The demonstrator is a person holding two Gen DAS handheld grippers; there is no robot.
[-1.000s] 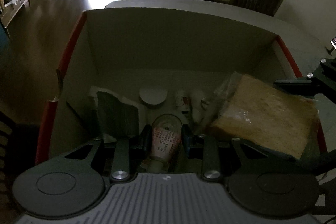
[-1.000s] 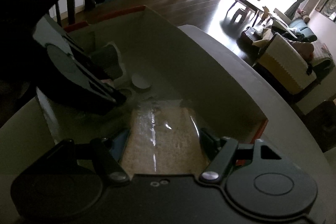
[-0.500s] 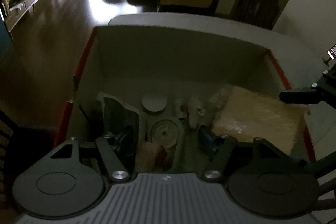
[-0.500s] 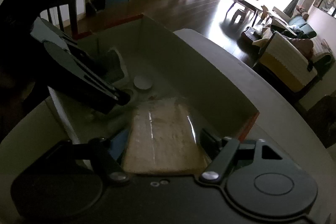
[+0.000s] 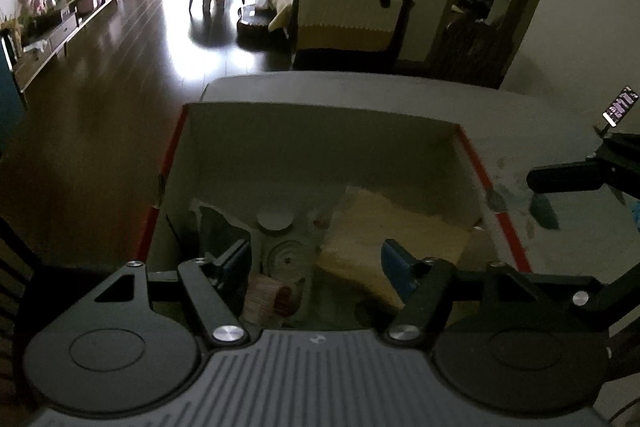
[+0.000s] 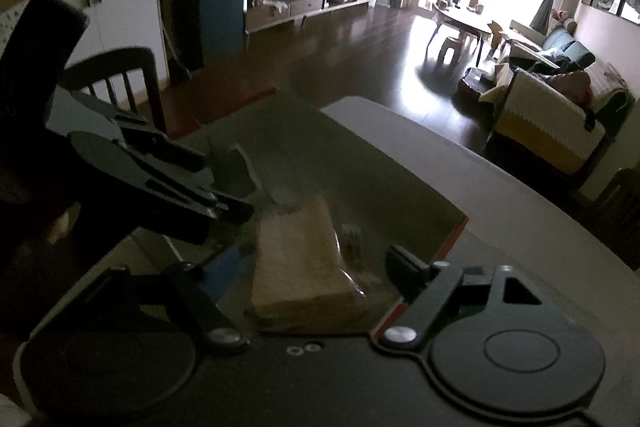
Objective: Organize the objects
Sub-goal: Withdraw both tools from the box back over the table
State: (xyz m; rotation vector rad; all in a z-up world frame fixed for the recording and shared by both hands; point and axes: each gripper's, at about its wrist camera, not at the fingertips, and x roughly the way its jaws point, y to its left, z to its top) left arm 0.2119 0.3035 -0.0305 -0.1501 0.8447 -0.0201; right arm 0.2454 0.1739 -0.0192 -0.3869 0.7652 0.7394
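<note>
Both grippers have let go and pulled back up out of the box [image 5: 320,155]. Left gripper [image 5: 316,259] now hangs above the near rim with its jaws spread wide and nothing between them; a second ago they were closed on the small bottle [image 5: 268,297], which now lies on the box floor just under the left finger. Right gripper [image 6: 316,267] has also opened, jaws apart, and the wrapped bread [image 6: 300,259] it held rests on the floor of the box below it.

Inside the box, seen from the left wrist, the bread [image 5: 384,239] fills the right half, tilted against the right wall. Left of it sit a round roll [image 5: 286,259], a flat disc [image 5: 275,219] behind that, and a dark packet [image 5: 216,227] against the left wall. The bottle lies nearest, touching the roll.

Red edging runs along the box's left and right rims. It stands on a pale table [image 5: 540,131]; to the right of the box the tabletop is bare, with the right gripper's finger [image 5: 568,179] hovering over it. A phone [image 5: 620,105] stands at the table's far right. From the right wrist, a dark chair [image 6: 116,75] stands beyond the box, and the left gripper [image 6: 224,207] reaches over the box's left side.
</note>
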